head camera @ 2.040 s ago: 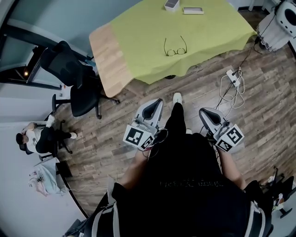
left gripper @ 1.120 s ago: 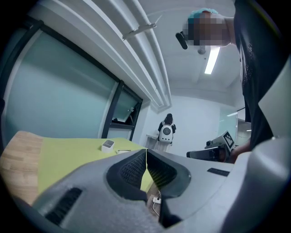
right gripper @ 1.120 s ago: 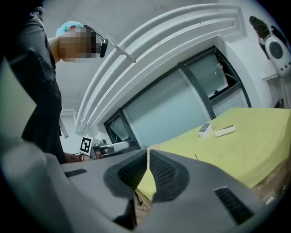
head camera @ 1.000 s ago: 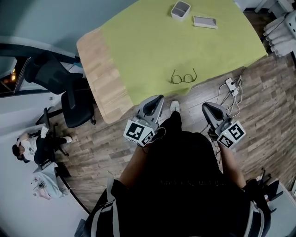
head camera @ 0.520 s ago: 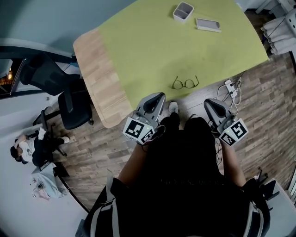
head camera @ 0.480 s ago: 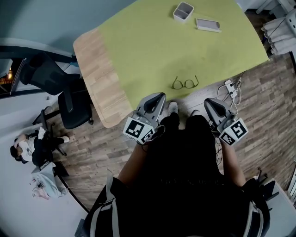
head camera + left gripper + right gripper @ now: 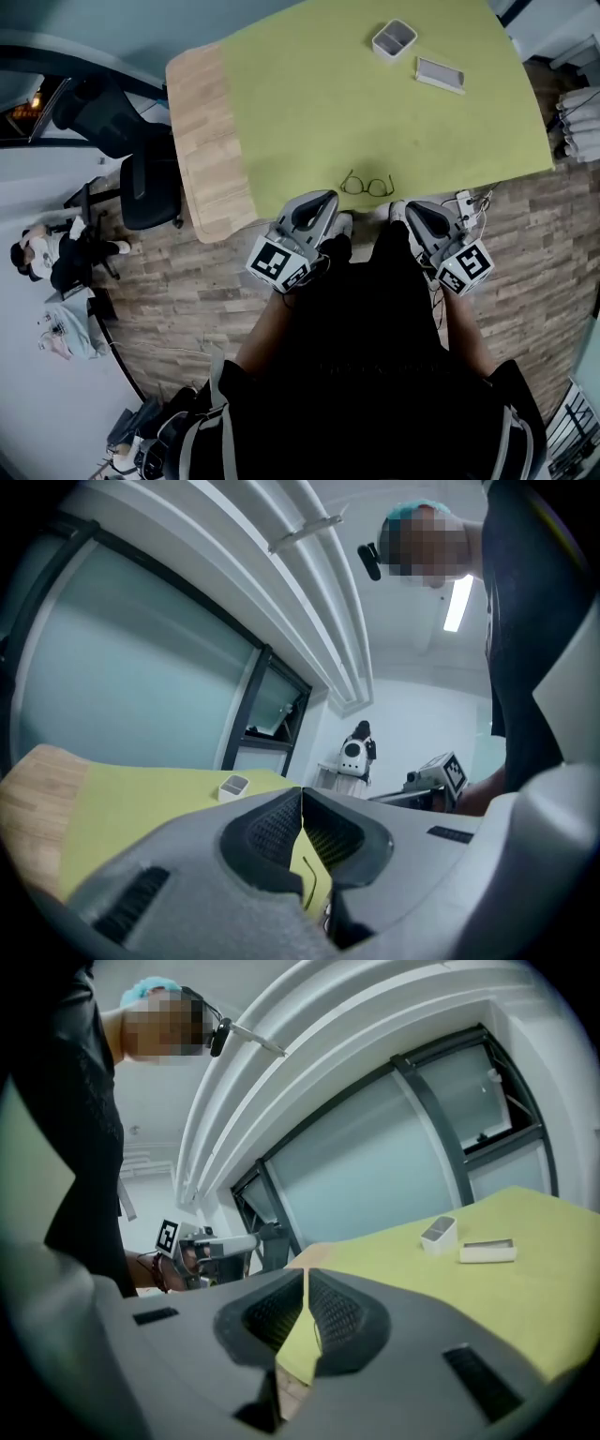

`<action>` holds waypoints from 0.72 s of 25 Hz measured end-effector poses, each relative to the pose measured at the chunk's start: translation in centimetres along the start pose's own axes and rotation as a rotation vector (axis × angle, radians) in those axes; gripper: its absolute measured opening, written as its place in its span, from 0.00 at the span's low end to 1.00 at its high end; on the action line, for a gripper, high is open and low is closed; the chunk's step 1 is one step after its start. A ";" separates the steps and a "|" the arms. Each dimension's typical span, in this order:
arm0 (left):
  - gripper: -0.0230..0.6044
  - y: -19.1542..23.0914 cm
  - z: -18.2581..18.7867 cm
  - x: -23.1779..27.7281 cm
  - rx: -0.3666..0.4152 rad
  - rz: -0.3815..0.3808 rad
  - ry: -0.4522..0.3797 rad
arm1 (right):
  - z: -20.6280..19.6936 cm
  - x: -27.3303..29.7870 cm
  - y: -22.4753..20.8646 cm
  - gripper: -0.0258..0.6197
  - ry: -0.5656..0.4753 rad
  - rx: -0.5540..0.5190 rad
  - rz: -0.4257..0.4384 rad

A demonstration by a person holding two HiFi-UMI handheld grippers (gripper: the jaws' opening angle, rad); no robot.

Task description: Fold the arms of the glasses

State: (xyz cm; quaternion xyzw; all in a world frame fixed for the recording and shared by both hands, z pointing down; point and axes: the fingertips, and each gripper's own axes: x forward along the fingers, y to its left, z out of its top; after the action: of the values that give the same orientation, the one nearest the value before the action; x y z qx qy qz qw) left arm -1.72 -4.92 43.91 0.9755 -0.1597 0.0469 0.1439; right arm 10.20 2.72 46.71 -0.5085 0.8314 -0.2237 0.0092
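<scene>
Glasses [image 7: 367, 186] lie on the green cloth [image 7: 300, 103], close to the table's near edge. They sit just ahead of the two grippers and between them, touching neither. The frame is too small for us to tell how the arms are set.

We hold the left gripper [image 7: 317, 199] at the near edge of the table. Its jaws are pressed together along their whole length, with nothing gripped. The right gripper [image 7: 413, 208] is the same: jaws together, empty.

At the far side of the cloth a small grey box [image 7: 394, 38] and a flat white case [image 7: 440, 74] sit near each other, not touching.
</scene>
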 end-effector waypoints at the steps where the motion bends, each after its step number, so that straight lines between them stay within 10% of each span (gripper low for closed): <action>1: 0.07 -0.4 0.1 0.3 -0.016 0.011 -0.012 | -0.1 0.1 -0.4 0.09 0.019 -0.006 0.024; 18: 0.07 -2.0 -1.9 3.1 -0.014 0.100 0.021 | -2.8 3.3 -3.8 0.09 0.229 -0.026 0.199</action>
State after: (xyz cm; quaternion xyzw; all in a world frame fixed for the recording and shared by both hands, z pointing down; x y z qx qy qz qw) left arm 1.79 -3.51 45.64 0.9647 -0.2072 0.0632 0.1500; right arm 11.08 -0.52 51.40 -0.3947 0.8762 -0.2674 -0.0704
